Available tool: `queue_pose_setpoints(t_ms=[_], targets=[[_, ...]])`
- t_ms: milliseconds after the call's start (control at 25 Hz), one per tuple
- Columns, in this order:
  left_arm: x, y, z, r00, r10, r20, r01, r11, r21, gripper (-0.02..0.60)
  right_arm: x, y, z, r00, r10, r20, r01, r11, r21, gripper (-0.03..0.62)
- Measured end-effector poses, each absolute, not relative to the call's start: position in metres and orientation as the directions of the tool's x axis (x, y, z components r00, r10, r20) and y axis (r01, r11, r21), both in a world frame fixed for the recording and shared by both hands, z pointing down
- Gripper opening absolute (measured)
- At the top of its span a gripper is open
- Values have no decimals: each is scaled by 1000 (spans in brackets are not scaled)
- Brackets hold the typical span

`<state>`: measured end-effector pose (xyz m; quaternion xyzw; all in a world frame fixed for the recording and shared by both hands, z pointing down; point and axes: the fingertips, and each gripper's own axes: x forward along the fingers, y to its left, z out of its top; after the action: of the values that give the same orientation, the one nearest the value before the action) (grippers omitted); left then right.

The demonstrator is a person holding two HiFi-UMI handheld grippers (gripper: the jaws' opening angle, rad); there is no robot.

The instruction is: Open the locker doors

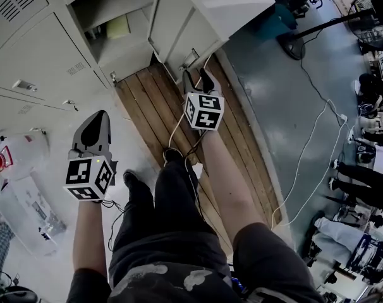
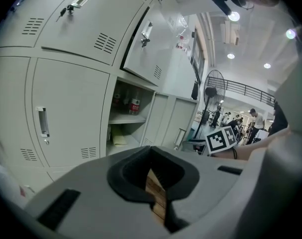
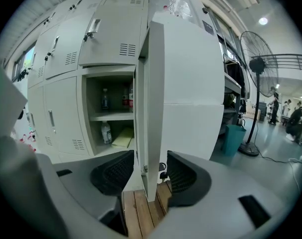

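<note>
Here, pale grey locker door (image 3: 191,83) open edge-on, right hand-held gripper (image 3: 149,176) parted around it, left hand-held gripper (image 2: 153,179) closed.

No writing, label or number can be read anywhere.

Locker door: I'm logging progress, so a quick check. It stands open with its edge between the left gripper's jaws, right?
Not quite. The locker door does stand open, but its edge lies between the jaws of the right gripper, which stand apart on either side of it, as the right gripper view shows. The left gripper is shut on nothing, away from that door.
</note>
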<state>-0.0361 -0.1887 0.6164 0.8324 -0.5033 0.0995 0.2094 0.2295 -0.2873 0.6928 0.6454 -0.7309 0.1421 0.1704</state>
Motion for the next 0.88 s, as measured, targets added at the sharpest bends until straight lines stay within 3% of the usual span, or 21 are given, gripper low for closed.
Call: queue_pose_setpoints(t_ms=[440,880], targets=[[-73,-154,558,459,-838,295,-884,-397,247,9,192,-242,608,-153,-922,355,-988,155,-23,301],[-159,-91,467,364,-905,220,-925,-324,198,9,88,-208,456,-298,-933,201,-954,292,-60,312]])
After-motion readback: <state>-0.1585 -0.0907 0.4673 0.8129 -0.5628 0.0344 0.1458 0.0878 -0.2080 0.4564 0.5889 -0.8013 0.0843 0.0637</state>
